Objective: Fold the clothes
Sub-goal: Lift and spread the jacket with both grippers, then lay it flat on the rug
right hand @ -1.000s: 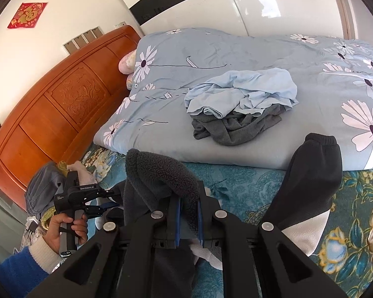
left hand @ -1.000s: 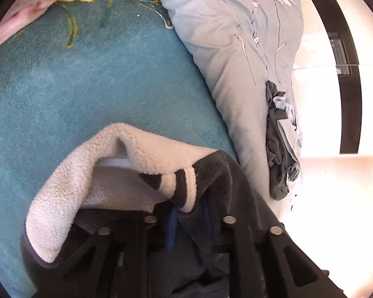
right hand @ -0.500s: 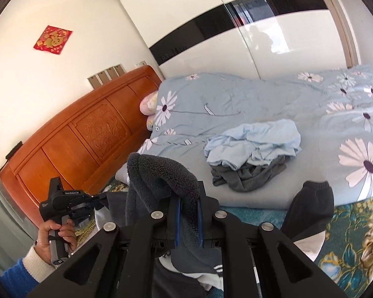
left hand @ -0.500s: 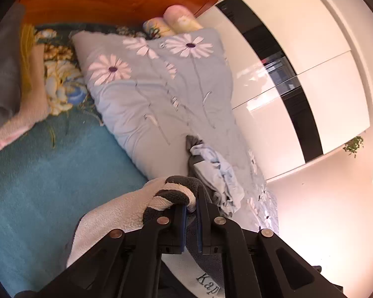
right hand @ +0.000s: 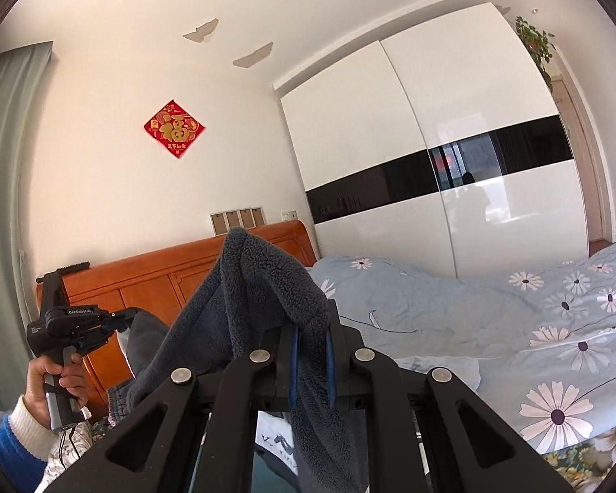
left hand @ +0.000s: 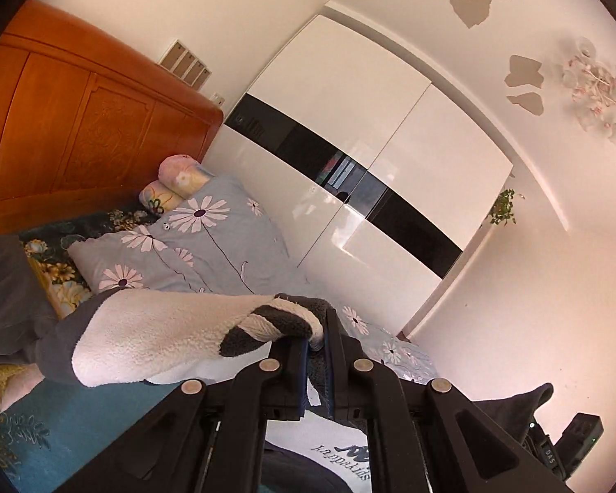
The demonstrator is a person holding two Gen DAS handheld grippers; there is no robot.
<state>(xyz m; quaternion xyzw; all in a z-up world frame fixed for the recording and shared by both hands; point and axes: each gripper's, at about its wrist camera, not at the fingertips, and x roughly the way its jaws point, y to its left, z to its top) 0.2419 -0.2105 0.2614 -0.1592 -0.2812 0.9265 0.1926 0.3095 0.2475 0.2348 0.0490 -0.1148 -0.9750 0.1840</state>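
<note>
left gripper clamped, right gripper apparently clamped, both raised

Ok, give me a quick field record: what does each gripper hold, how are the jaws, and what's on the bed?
left gripper: jaws shut on fleece, cream lining and striped cuff showing
right gripper: jaws shut on the same dark fleece, bunched above them
fleece state: lifted, hanging between both grippers, not folded
bed: blue floral quilt, pillows by the headboard
backdrop: wardrobe
</note>
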